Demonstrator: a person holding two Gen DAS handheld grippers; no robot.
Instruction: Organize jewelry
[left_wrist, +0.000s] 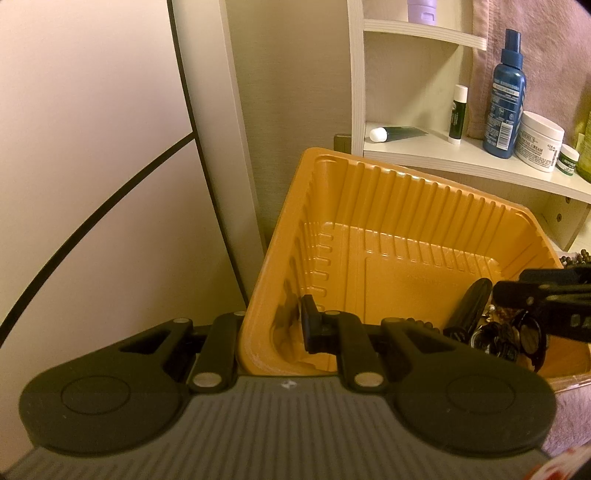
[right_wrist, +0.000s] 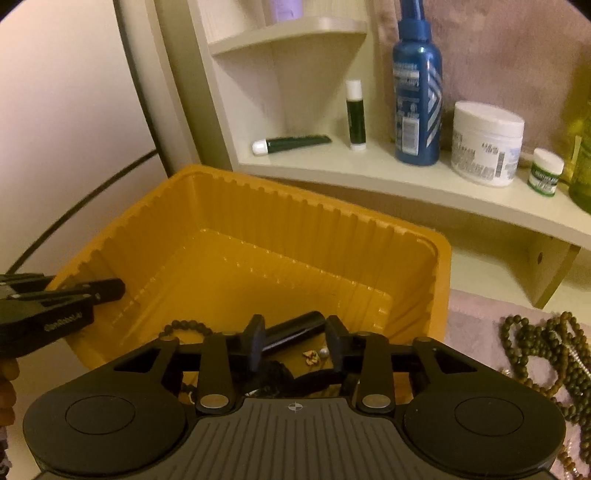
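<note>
The left hand-held gripper (left_wrist: 271, 325) is clenched on the orange tray's (right_wrist: 441, 280) thin, flexible rim at 9 o'clock. The right hand-held gripper (right_wrist: 295, 345) hangs released over it. Bead necklaces (right_wrist: 546, 354), limp and tangle-prone, lie at 3 o'clock; pinch a strand.

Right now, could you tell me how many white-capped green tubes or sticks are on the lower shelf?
2. A green tube lies flat at the shelf's left end; a green stick stands upright between it and the blue bottle. More could be hidden beyond the view's right edge.
</note>
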